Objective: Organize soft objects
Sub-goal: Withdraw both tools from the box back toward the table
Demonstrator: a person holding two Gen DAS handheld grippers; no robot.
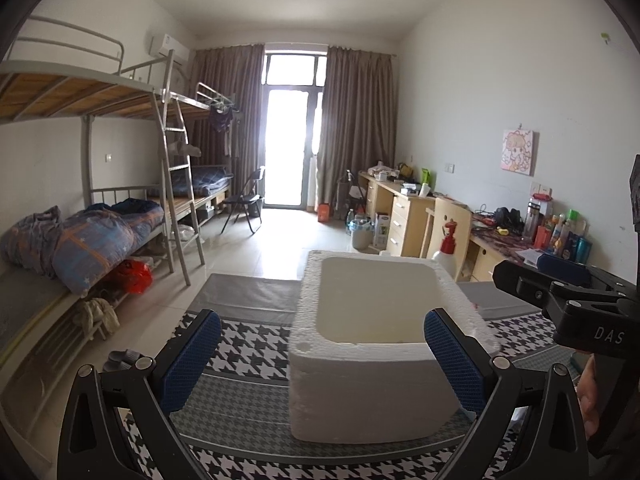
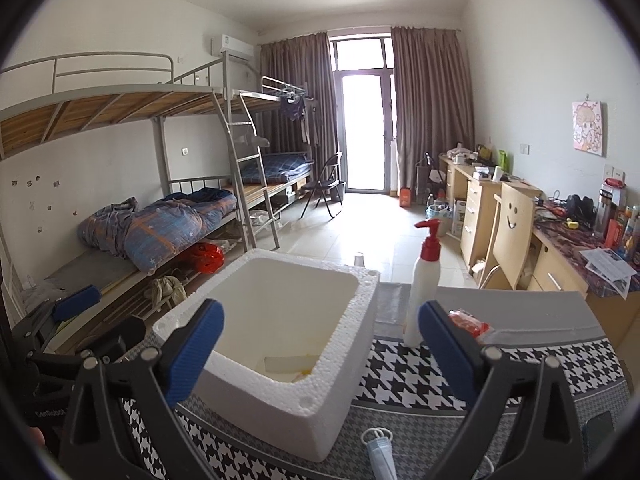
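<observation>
Your left claw (image 1: 322, 354) is spread wide and holds nothing; the foam box (image 1: 372, 344) stands between its pads without touching them. Your right claw (image 2: 320, 344) is also spread and empty, above the near corner of the box. The box sits on the bench (image 2: 520, 376). A face mask (image 2: 380, 452) lies just before it, a bottle (image 2: 422, 288) stands beside it.

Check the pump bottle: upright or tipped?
Upright. The white pump bottle stands on its base on the table, red pump on top, beside the foam box.
</observation>
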